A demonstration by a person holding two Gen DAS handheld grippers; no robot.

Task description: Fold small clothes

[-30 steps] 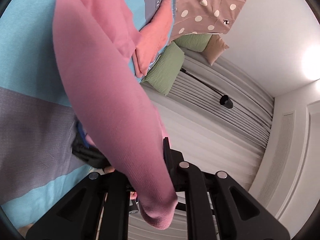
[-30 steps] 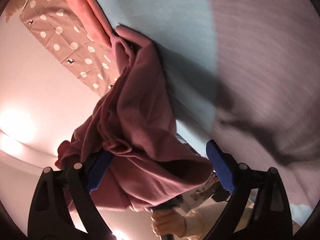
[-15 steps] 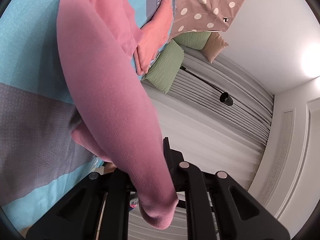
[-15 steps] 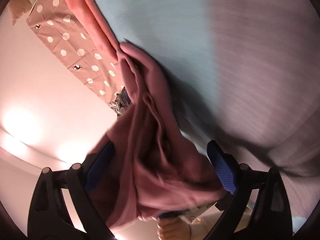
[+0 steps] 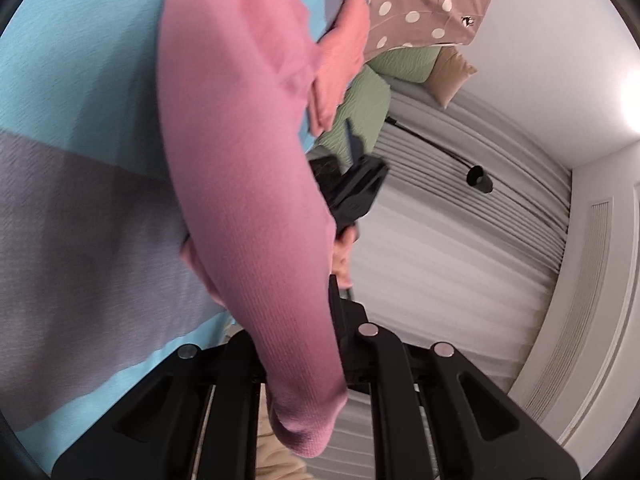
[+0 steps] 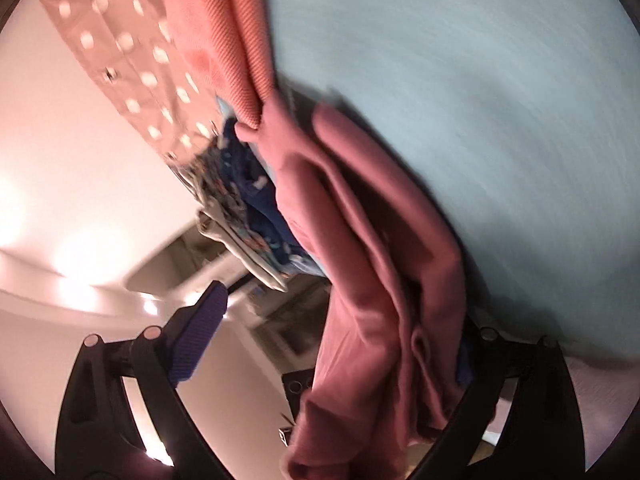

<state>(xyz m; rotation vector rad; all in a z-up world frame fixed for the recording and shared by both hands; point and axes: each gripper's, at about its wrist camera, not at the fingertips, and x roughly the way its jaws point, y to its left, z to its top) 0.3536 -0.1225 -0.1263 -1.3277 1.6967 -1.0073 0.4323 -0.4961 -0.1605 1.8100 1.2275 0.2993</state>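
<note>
Clearly the left gripper (image 5: 304,364) is clamped on a strip of the pink garment (image 5: 240,168), which runs away from its fingers across the blue-and-grey bedspread (image 5: 80,80) and hides most of what lies ahead. The right gripper (image 6: 340,344) stands with its jaws wide apart, the same garment draped against its right finger and the blue-padded left finger (image 6: 196,340) bare. Farther out lie a folded coral cloth (image 5: 344,52), a polka-dot pillow (image 5: 424,4), green cushions (image 5: 364,104) and a pile of patterned blue clothes (image 6: 248,192).

Polka-dot pillow (image 5: 424,4), green cushions (image 5: 360,108), grey curtains (image 5: 460,232)
</note>
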